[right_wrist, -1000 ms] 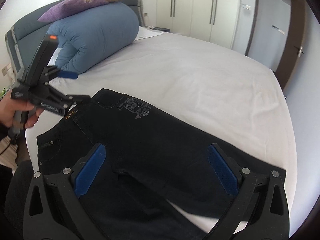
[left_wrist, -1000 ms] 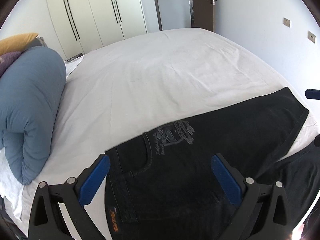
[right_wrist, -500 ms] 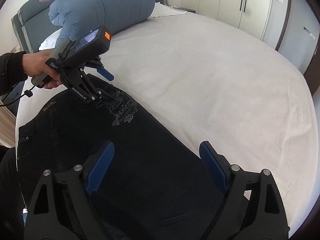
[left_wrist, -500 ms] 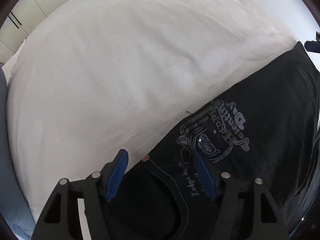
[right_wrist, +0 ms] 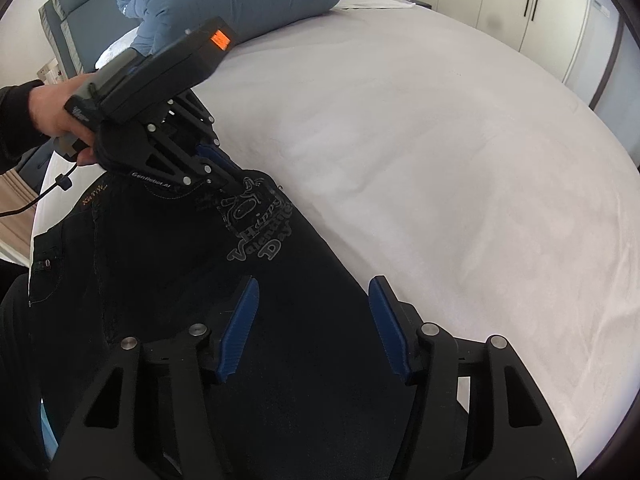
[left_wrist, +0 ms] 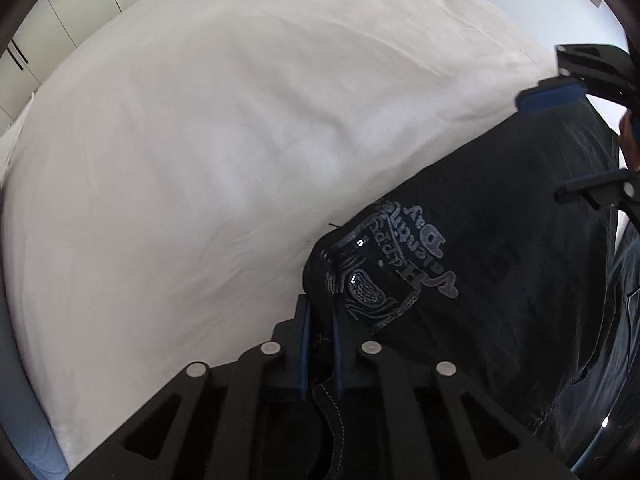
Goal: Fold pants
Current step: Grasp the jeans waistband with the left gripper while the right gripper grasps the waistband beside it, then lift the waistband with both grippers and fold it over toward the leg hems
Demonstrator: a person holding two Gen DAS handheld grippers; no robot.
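left gripper (left_wrist: pixel 320 344) now clamped on pants (left_wrist: pixel 480 240) (right gripper (right_wrist: pixel 312 328) agape).

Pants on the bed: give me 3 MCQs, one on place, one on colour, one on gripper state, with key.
1. Where on the pants does the left gripper grip?
A. edge beside the embroidered logo
B. leg hem
C. a belt loop

2. What colour is the bedsheet?
A. blue
B. white
C. grey striped

3. How does the right gripper stand?
A. shut on the pants
B. open over the pants
C. open over bare sheet

Key: 1 A, its fingers pinch the dark fabric just below the logo. 2 B, the sheet is plain white. 3 B, its blue fingers stand apart with dark fabric between them.
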